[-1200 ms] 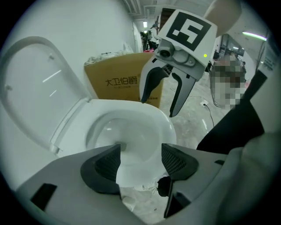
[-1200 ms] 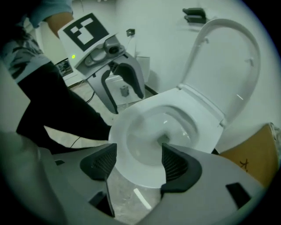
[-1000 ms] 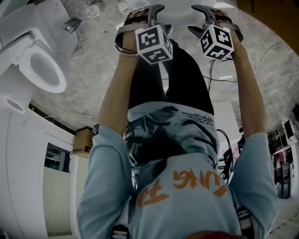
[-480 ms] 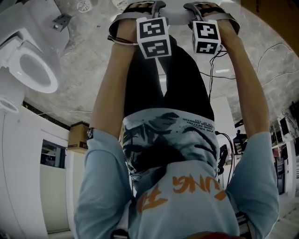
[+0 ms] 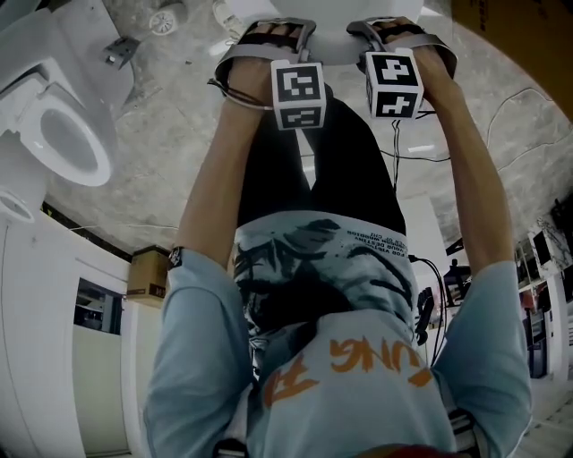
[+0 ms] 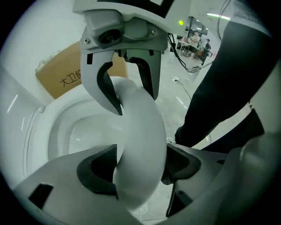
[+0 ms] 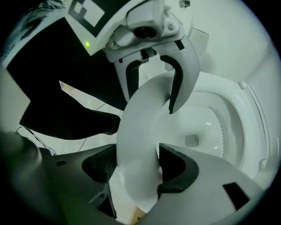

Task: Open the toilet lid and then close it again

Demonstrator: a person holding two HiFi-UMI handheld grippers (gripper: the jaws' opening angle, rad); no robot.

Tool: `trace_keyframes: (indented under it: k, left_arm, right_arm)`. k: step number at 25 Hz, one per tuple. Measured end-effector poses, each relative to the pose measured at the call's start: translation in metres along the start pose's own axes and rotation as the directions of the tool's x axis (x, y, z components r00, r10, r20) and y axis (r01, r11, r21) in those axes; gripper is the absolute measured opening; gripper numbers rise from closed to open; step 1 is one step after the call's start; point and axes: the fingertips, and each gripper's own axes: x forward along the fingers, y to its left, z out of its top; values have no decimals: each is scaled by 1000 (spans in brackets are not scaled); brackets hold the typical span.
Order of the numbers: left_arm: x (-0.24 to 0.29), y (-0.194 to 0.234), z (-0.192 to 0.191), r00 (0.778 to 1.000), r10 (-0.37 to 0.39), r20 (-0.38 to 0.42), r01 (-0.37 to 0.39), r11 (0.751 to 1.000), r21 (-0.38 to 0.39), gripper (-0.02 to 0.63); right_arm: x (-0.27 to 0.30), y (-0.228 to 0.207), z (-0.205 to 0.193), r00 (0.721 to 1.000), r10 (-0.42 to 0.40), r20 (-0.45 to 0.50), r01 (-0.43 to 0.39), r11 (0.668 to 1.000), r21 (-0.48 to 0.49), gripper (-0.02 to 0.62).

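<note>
The white toilet lid (image 6: 140,132) (image 7: 140,127) stands raised, its rim running up between both pairs of jaws. My left gripper (image 6: 140,167) straddles that rim with its jaws wide and the dark pads (image 6: 99,169) close beside it. My right gripper (image 7: 136,169) straddles the rim a little further along. Its jaws are closing, and one pad (image 7: 175,169) lies against the lid. The open bowl (image 6: 74,132) (image 7: 206,132) lies on one side of the lid. In the head view both grippers (image 5: 304,27) (image 5: 372,27) sit side by side at the top, on the white lid (image 5: 336,40).
The person's dark trouser legs (image 6: 228,88) stand right behind the lid. A cardboard box (image 6: 66,74) sits beside the bowl. A second toilet (image 5: 63,143) stands at the left in the head view, and cables (image 5: 501,116) trail over the grey floor at the right.
Both marker cubes have rolled to face the head camera squarely. The two hands have drawn slightly closer together on the white rim.
</note>
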Motion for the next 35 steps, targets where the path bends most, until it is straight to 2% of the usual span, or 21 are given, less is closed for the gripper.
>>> trace_keyframes:
  k: [4, 6, 9, 12, 14, 17, 20, 25, 29, 32, 35]
  left_arm:
    - [-17, 13, -1, 993, 118, -18, -118, 992, 42, 350]
    - [-31, 12, 4, 989, 146, -17, -145, 988, 44, 350]
    - [-53, 12, 10, 981, 189, -35, -187, 981, 55, 315]
    - [-78, 17, 13, 964, 263, -36, -259, 962, 82, 290]
    - [-101, 21, 20, 946, 323, -10, -322, 944, 67, 267]
    - [-136, 24, 32, 930, 368, 0, -368, 928, 51, 248]
    - [-168, 33, 46, 918, 396, 32, -397, 918, 12, 231]
    - [-215, 49, 52, 900, 435, 27, -435, 900, 8, 201]
    - [-245, 67, 45, 875, 484, -19, -482, 874, 67, 201]
    - [-273, 83, 48, 858, 513, -7, -513, 858, 12, 206]
    - [-295, 96, 52, 851, 525, 11, -525, 851, -35, 207]
  right_arm:
    - [-24, -1, 5, 999, 5, 38, -5, 1000, 16, 299]
    - [-37, 3, 9, 999, 18, 51, -20, 1000, 23, 299]
    - [-58, 3, 14, 997, 20, 75, -22, 999, 33, 299]
    - [-79, 1, 22, 995, 10, 100, -15, 998, 54, 299]
    - [-97, 0, 28, 993, 4, 115, -12, 998, 68, 299]
    - [-132, 1, 37, 990, -31, 141, 19, 996, 85, 296]
    - [-167, -2, 41, 979, -116, 169, 95, 988, 124, 281]
    - [-218, -20, 51, 940, -262, 220, 208, 948, 240, 284]
    - [-257, -33, 58, 906, -361, 223, 300, 917, 264, 264]
    - [-288, -43, 62, 859, -452, 240, 365, 871, 330, 238]
    - [-318, -53, 64, 806, -540, 242, 425, 813, 398, 230]
